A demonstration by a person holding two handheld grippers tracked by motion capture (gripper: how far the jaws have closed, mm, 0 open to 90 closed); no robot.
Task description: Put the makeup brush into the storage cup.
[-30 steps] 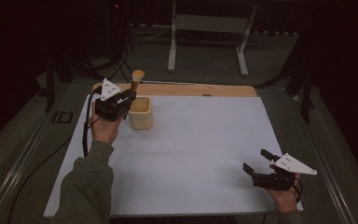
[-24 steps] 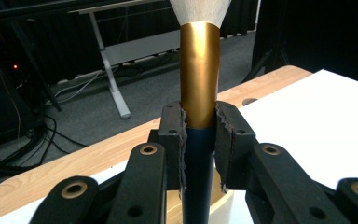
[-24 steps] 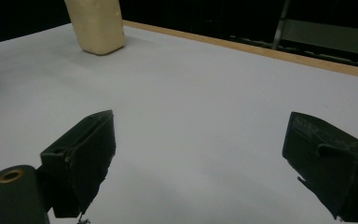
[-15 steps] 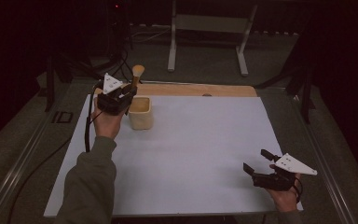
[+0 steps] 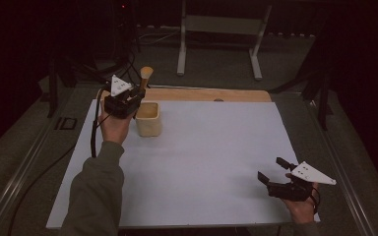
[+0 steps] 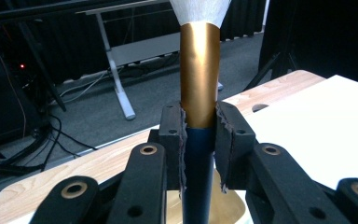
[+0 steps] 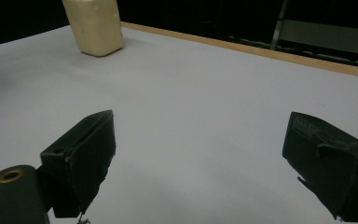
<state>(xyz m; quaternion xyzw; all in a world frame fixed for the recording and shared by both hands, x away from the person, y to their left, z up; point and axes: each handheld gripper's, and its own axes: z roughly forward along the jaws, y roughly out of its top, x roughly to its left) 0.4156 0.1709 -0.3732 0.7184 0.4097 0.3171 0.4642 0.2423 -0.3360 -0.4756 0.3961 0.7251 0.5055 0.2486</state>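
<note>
A makeup brush [image 6: 199,74] with a gold ferrule, dark blue handle and white bristles stands upright, and my left gripper [image 6: 199,135] is shut on its handle. In the high view the left gripper [image 5: 134,100] sits at the far left, just beside and above a cream cup [image 5: 148,119]. The brush head [image 5: 146,73] rises above it, while the brush's lower end is hidden behind the jaws. My right gripper [image 5: 273,171] hovers low at the near right, open and holding nothing. In the right gripper view the right gripper [image 7: 200,158] looks across the sheet toward the cup [image 7: 94,25].
A white sheet [image 5: 202,157] covers the wooden table [image 5: 206,94], whose far edge shows as a strip. A metal stand [image 5: 219,29] is on the floor beyond the table. Cables [image 5: 94,137] trail off the left side.
My left gripper has drifted slightly toward the far edge with the brush still in its grip. The right gripper has stayed where it was.
</note>
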